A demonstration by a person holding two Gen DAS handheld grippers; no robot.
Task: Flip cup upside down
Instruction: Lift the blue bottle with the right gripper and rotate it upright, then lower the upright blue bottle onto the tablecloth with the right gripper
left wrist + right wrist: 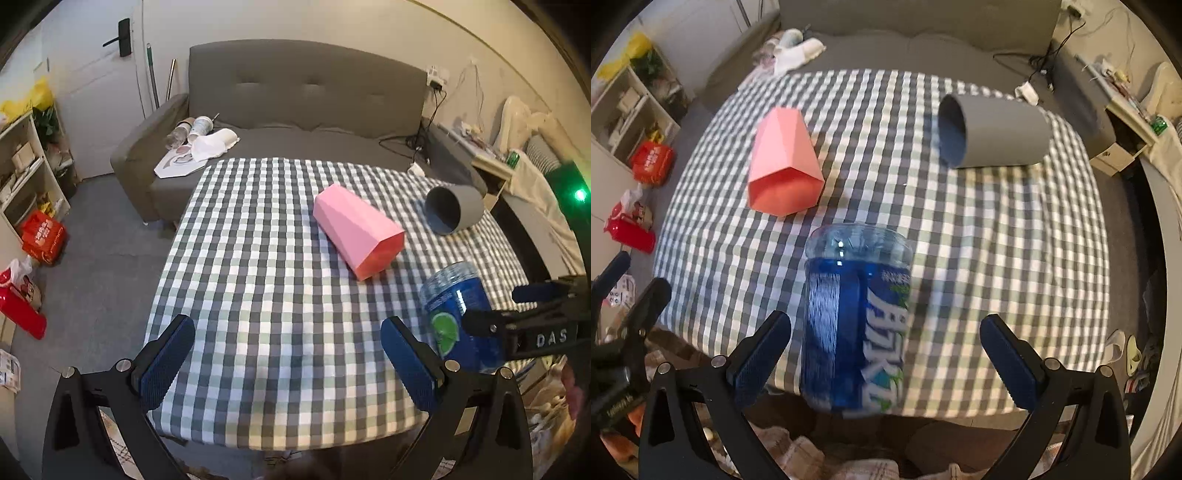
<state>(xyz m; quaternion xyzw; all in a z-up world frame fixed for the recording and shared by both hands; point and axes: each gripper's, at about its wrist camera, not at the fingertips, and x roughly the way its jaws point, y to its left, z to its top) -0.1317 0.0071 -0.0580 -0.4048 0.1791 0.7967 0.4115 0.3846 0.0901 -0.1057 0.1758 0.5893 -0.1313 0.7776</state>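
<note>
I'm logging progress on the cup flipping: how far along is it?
The blue cup stands on the table, seemingly already flipped, though that's blurred. Nothing is in hand: right gripper open around it, left gripper open. The pink cup and grey cup lie sideways.

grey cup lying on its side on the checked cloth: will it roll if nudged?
Probably yes. The grey cup looks round and smooth-walled and lies on its side, so a sideways nudge likely rolls it. It seems slightly tapered, so it may curve. Its inside looks empty, so probably light; the checked tablecloth may damp the roll.
</note>
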